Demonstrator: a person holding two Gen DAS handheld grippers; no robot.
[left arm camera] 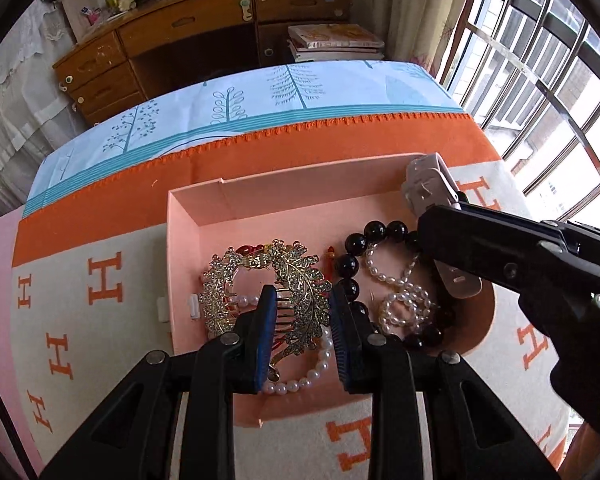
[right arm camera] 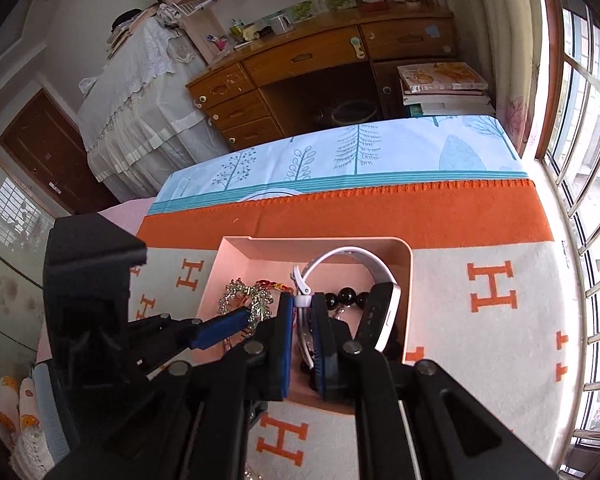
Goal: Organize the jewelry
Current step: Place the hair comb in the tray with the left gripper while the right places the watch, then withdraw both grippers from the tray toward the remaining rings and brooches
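The right gripper (right arm camera: 301,334) pinches the white watch (right arm camera: 374,276) strap over the pink box (left arm camera: 204,208); the left gripper (left arm camera: 302,334) straddles the rhinestone hair comb (left arm camera: 300,292), jaws spread. Black beads (left arm camera: 350,264) and pearls (left arm camera: 404,300) crowd between them. Box walls hem the sides, on an orange-bordered blanket (left arm camera: 100,280).

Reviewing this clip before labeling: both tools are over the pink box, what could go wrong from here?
1. The right tool pinches only the white watch strap's end; the heavy body hangs beside it and might slip or swing.
2. The watch hangs over the black bead bracelet and pearl strand, so lowering it may tangle them.
3. The left tool straddles the gold hair comb; closing may snag the pearl bracelet.
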